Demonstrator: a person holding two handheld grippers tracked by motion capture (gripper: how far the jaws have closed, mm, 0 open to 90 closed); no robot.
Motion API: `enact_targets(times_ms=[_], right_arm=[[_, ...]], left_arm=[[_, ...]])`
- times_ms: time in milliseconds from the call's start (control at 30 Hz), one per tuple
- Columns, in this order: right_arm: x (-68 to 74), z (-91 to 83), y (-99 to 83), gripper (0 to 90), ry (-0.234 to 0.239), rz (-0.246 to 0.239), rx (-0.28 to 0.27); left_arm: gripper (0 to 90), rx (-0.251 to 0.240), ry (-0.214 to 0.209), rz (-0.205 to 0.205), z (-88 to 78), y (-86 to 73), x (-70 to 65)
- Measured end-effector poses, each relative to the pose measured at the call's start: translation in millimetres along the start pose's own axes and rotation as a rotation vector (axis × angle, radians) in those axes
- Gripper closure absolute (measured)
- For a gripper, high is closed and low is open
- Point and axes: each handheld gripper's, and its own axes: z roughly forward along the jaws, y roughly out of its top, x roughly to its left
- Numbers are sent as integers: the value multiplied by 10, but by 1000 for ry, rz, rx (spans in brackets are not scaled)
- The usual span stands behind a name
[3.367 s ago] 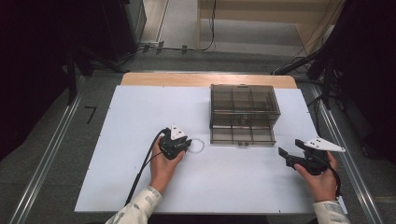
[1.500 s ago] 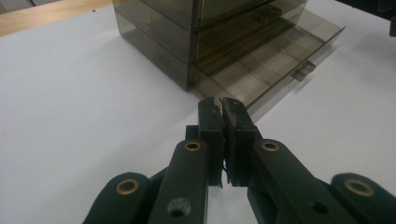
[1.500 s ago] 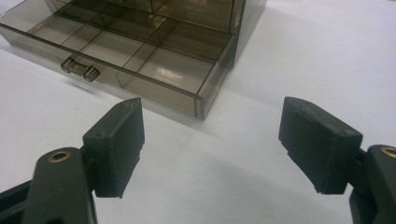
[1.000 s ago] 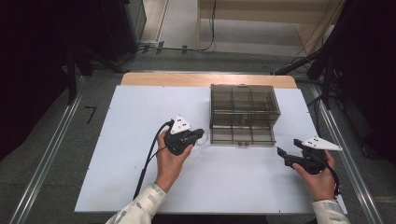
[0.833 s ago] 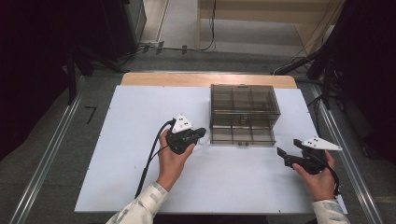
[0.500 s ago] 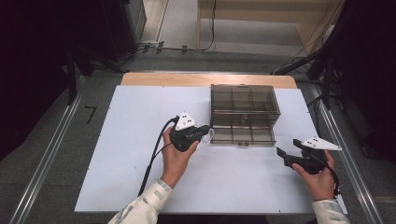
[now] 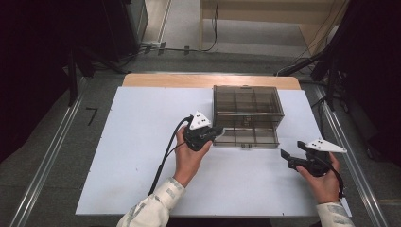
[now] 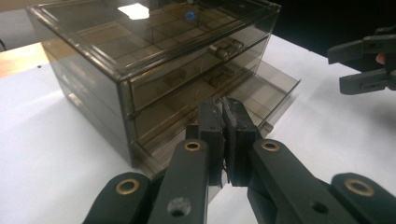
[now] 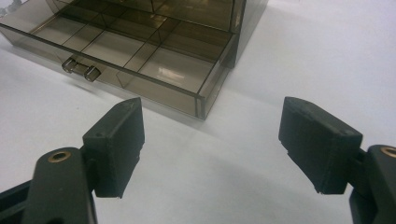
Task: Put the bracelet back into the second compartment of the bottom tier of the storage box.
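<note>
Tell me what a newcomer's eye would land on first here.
First, the smoky see-through drawer box at the back middle of the white table, its bottom drawer pulled out and empty. Next, the left tongs, shut, at the open drawer's left corner. The right tongs wait wide open near the table's right edge.

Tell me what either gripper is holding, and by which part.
Right gripper open, holding nothing. Left gripper shut; whether anything thin is pinched cannot be told.
</note>
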Motion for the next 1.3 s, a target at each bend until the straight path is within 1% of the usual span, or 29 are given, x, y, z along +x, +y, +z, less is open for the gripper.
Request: enact_targets(times_ms=[167, 200, 400, 833, 1000, 1033, 1133, 1200, 1233, 1300], right_arm=[[1, 1, 1, 210, 1, -1, 0], [1, 1, 1, 210, 1, -1, 0], [2, 1, 1, 210, 2, 0, 0], [-3, -4, 0, 210, 2, -2, -4], [-2, -3, 1, 211, 2, 1, -6], [-3, -3, 1, 210, 3, 1, -6], [-4, -3, 2, 210, 4, 0, -6], [-6, -3, 1, 210, 3, -1, -6], [-7, -4, 1, 210, 4, 1, -6], [-9, -6, 1, 210, 4, 1, -7]], left_arm=[[883, 1, -7, 9, 45, 17, -33], [884, -3, -10, 3, 61, 18, -44], [883, -8, -20, 2, 146, 37, -75], [884, -16, -35, 8, 295, 100, -141], [883, -18, -50, 9, 372, 131, -182], [883, -24, -55, 8, 391, 135, -195], [883, -15, -61, 21, 431, 152, -221], [883, -16, -63, 23, 464, 159, -234], [884, -17, -64, 18, 481, 160, -243], [883, -18, -63, 25, 509, 164, -249]])
